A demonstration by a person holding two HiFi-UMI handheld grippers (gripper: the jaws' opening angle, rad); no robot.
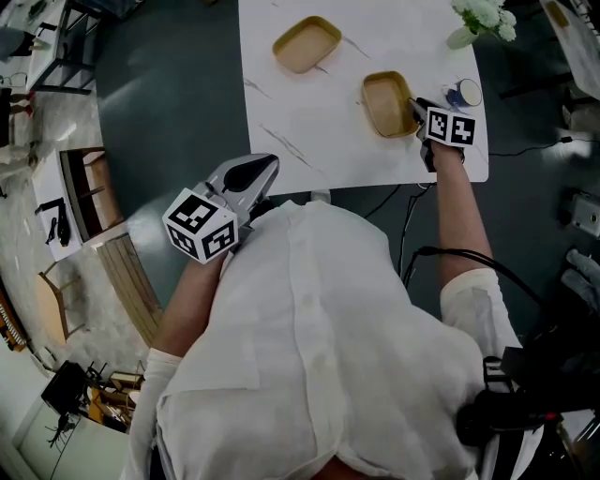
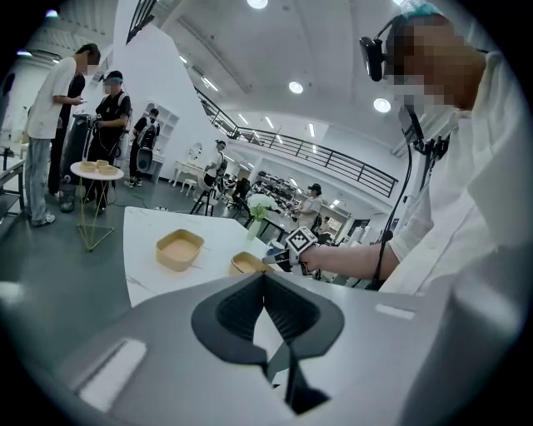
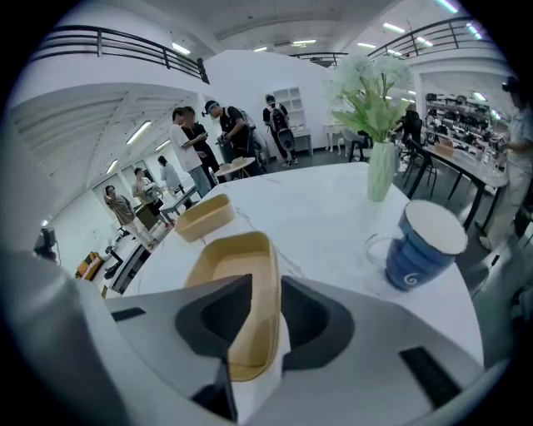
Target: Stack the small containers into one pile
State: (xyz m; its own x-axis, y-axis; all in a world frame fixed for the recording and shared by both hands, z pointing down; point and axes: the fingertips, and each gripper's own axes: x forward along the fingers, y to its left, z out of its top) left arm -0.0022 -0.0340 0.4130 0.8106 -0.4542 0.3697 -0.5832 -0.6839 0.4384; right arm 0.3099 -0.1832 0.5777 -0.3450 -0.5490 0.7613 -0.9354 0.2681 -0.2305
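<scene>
Two tan oval containers lie apart on the white table (image 1: 309,141): one farther back (image 1: 305,44) (image 2: 179,249) (image 3: 204,216), one nearer the right edge (image 1: 387,103) (image 2: 248,264) (image 3: 237,287). My right gripper (image 1: 415,106) (image 3: 265,304) straddles the nearer container's right rim, one jaw inside and one outside. Its jaws stand open, with a gap between the pads and the rim. My left gripper (image 1: 267,169) (image 2: 265,287) hangs off the table's near edge, away from both containers. It is shut on nothing.
A blue mug (image 1: 462,94) (image 3: 425,245) stands just right of the right gripper. A vase of white flowers (image 1: 478,19) (image 3: 379,179) sits at the table's far right corner. Several people stand around small tables in the background of the gripper views.
</scene>
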